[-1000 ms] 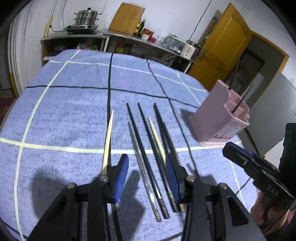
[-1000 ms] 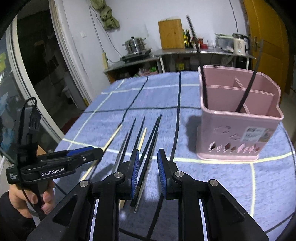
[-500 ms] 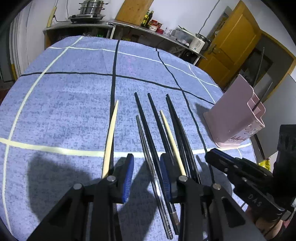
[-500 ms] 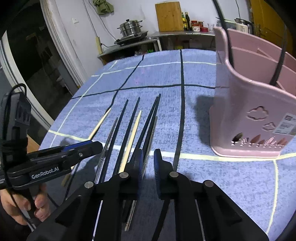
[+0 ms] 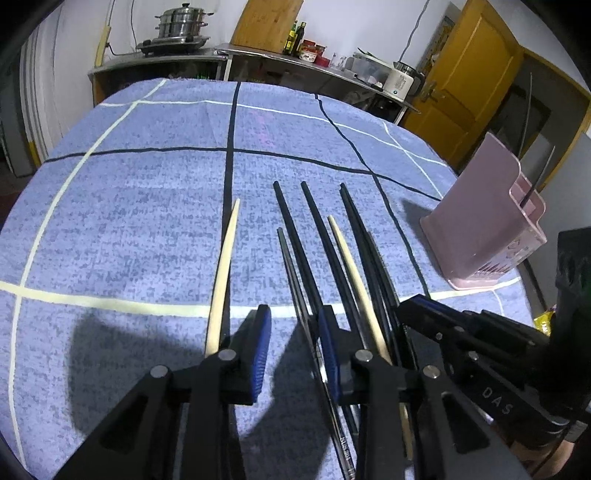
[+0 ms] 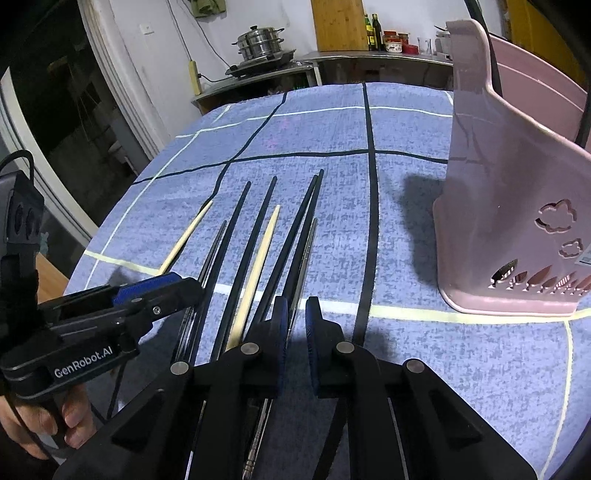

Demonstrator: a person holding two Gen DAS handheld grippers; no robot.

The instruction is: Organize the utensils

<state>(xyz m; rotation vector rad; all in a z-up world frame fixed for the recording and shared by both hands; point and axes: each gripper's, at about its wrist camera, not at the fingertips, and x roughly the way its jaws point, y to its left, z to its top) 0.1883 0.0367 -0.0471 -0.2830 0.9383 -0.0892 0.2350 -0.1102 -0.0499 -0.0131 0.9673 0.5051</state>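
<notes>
Several chopsticks lie side by side on the blue checked tablecloth (image 5: pixel 147 221): black ones (image 5: pixel 295 236), a grey metal one (image 5: pixel 291 273) and two pale wooden ones (image 5: pixel 225 266) (image 5: pixel 351 266). My left gripper (image 5: pixel 293 325) is open, low over their near ends, its jaws either side of the metal chopstick. My right gripper (image 6: pixel 296 314) is open by a narrow gap, empty, at the right side of the bundle (image 6: pixel 258 251). The pink utensil holder (image 6: pixel 517 192) stands to the right with black chopsticks in it.
The right gripper's body (image 5: pixel 480 354) crosses the lower right of the left wrist view; the left one (image 6: pixel 92 325) sits at the left of the right wrist view. A counter with a steamer pot (image 5: pixel 181 22) and bottles stands behind the table.
Both grippers have moved forward and lower towards the chopsticks. The left jaws have narrowed from wide open. The right gripper has come closer to the pink holder.
</notes>
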